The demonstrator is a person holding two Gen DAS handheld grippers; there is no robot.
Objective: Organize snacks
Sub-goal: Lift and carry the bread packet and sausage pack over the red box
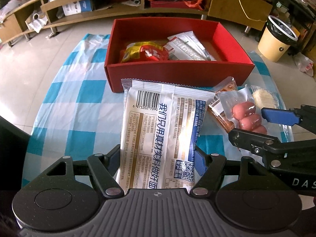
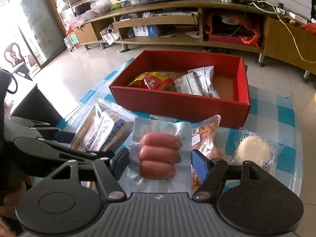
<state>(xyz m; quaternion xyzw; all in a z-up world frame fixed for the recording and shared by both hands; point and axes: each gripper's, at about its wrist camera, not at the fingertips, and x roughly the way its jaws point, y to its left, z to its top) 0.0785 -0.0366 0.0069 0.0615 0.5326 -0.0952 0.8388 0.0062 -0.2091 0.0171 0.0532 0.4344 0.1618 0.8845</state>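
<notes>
Looking along your left gripper (image 1: 158, 158), you have the white noodle packet (image 1: 158, 130) clamped between both pads, raised just in front of the red box (image 1: 177, 71), which holds a red-yellow bag (image 1: 144, 53) and white sachets (image 1: 187, 45). Along your right gripper (image 2: 159, 162), the pads grasp the sausage pack (image 2: 158, 154); a rice cake packet (image 2: 254, 152) lies beside it on the checked cloth (image 2: 280, 116).
</notes>
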